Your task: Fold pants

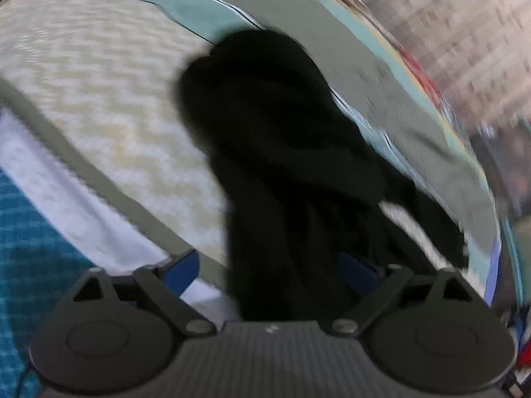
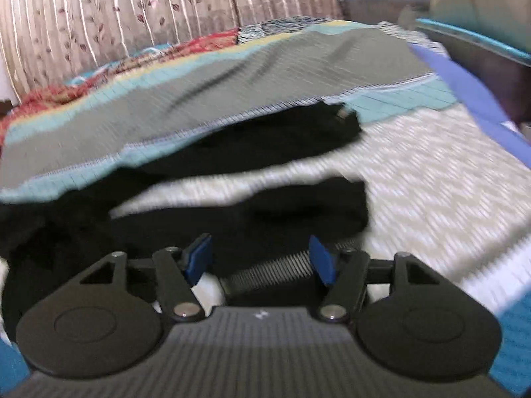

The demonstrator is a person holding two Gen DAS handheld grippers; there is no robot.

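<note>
The black fabric pants (image 2: 252, 165) lie rumpled on the bed, on its cream zigzag-patterned cover (image 2: 431, 182), with their far side along the grey-green and teal striped blanket (image 2: 232, 93) that runs toward the bed's far edge. In the right wrist view the two legs stretch from the lower left toward the upper right, a strip of the cover showing between them, so the long axis runs slantwise across the bed and the leg ends point toward its right side. In the left wrist view the same pants (image 1: 282, 152) run lengthwise straight away from the left tool (image 1: 272, 272), bunched into a dark mound at the far end. Both tools are close over the cloth; I judge the left better lined up with the length and the right tool (image 2: 262, 258) placed over the nearer leg. The left tool's blue pads stand wide apart with black cloth between them, pressing on nothing that shows. The right tool's pads stand fairly wide too, its spring bare between them, gripping nothing. Both views are blurred, so whether cloth brushes a pad I cannot tell.
</note>
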